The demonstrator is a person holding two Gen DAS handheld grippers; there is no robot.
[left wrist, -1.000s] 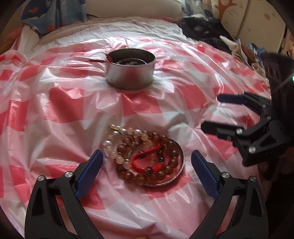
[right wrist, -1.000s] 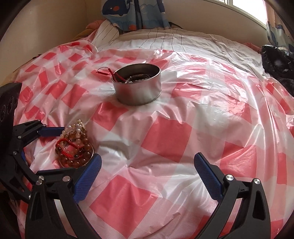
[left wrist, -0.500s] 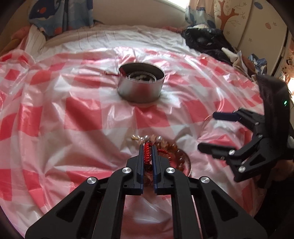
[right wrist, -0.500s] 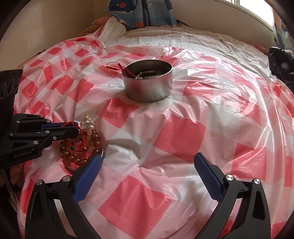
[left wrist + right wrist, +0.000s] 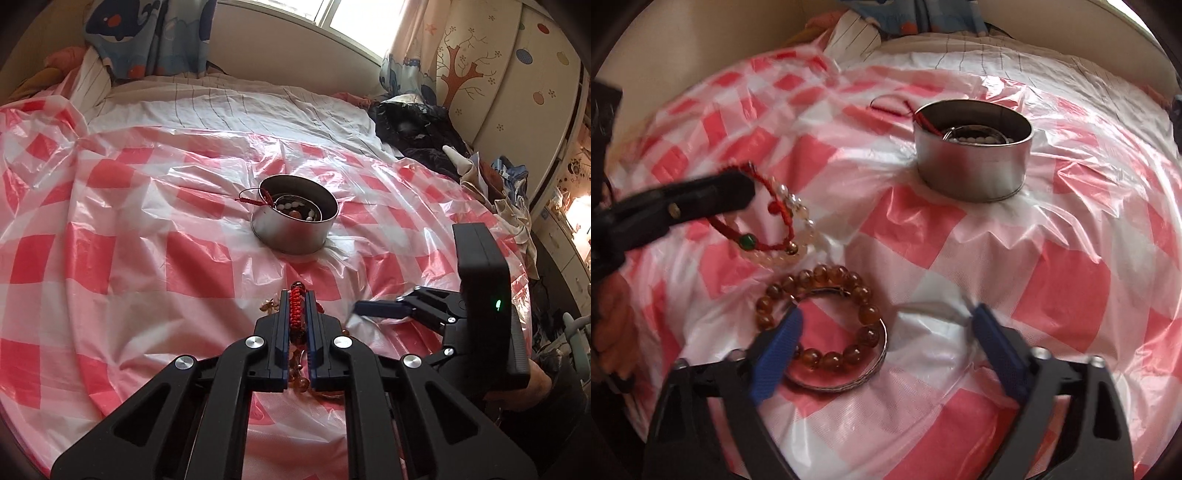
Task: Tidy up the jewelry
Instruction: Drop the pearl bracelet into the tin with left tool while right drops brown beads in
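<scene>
Red cord bracelet (image 5: 753,236) with a green bead, clamped at its top between the pressed-together jaws of the left gripper (image 5: 297,295) and hanging clear of the cloth, a pale bead bracelet (image 5: 796,221) dangling with it, tangled in or caught on the same cord. Seen from the left wrist as a red braid (image 5: 295,310) squeezed between the two blue pads, with small amber bits just visible underneath. Just below and nearer the right camera, a brown bead bracelet (image 5: 827,284) lying on the cloth together with a thin silver bangle (image 5: 849,384), the two overlapping. Right gripper (image 5: 886,332) over that pair, jaws closing, left blue pad over the inside of the bead ring and right pad out past the bangle, so part of both rings sits between them; whether either pad touches cannot be told through the blur. Farther back, a round metal tin (image 5: 973,151) standing upright, more beads and a bangle inside, a red cord (image 5: 897,107) trailing over its rim onto the cloth. All of it on a red and white checked plastic sheet (image 5: 1052,295) spread over a bed, striped bedding (image 5: 221,103) beyond, dark clothes (image 5: 417,136) heaped at the far right
</scene>
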